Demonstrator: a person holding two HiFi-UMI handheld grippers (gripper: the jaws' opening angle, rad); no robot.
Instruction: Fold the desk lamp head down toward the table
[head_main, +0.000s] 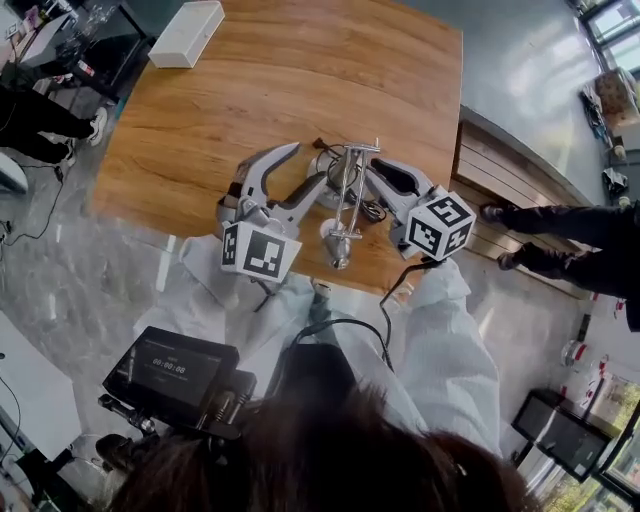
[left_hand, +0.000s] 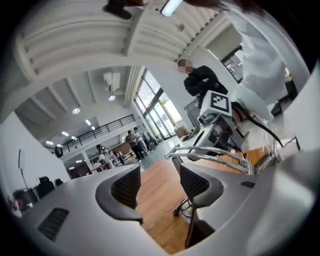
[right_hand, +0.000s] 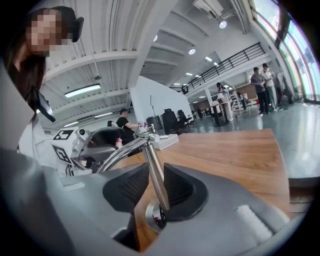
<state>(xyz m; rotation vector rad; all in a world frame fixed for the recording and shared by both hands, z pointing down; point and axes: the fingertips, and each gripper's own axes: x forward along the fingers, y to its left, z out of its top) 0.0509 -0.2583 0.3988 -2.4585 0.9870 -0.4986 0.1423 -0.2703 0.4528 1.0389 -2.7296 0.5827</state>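
Broad honey-brown wooden table (head_main: 300, 70), with the chrome articulated desk lamp (head_main: 346, 195) standing close to its near edge, its small head (head_main: 338, 245) raised off the surface. The right gripper (right_hand: 154, 185) straddles the lamp's upright chrome stem (right_hand: 152, 165) low down, just above the round base. One pad is on or beside the stem, the other shows wood in the gap, so the jaws are not clamped. The left gripper (left_hand: 160, 185) is spread wide and empty, with the twin chrome arm rods (left_hand: 215, 157) just beyond its jaws. Advice: pinch the stem firmly to anchor the base, then take the rods near the head and swing them down slowly, clear of the dark cord (left_hand: 181, 206).
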